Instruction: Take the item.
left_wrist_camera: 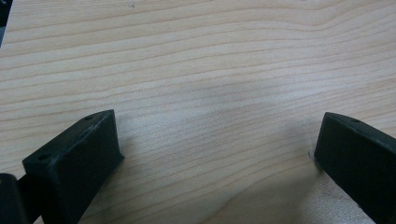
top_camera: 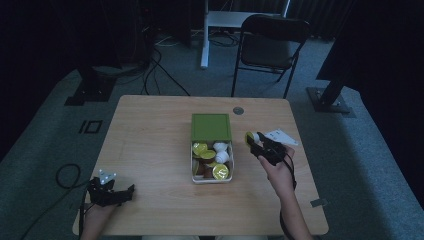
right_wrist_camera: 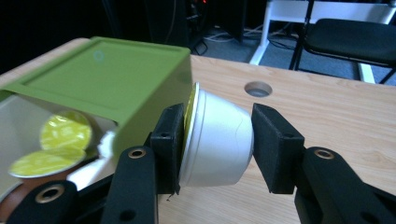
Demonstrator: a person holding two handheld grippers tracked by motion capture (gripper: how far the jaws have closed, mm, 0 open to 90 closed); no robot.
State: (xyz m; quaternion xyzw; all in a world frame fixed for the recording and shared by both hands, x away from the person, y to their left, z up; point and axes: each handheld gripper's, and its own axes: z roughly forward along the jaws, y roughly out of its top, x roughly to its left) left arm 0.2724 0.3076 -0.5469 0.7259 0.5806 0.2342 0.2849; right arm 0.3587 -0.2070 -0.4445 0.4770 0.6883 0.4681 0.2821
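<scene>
Right gripper (right_wrist_camera: 217,140) clamped on white capsule (right_wrist_camera: 215,142) (yellow foil lid) – just beside green box (right_wrist_camera: 107,79). Left gripper (left_wrist_camera: 217,149) jaws wide – over bare table (left_wrist_camera: 210,70).

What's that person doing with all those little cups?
A person holds a two-jaw gripper in each hand at a light wooden table. The right gripper is clamped on a small white capsule with a yellow foil lid, just to the right of an open white box with a green lid that holds more capsules. The left gripper rests open at the table's near left corner, holding nothing.
</scene>
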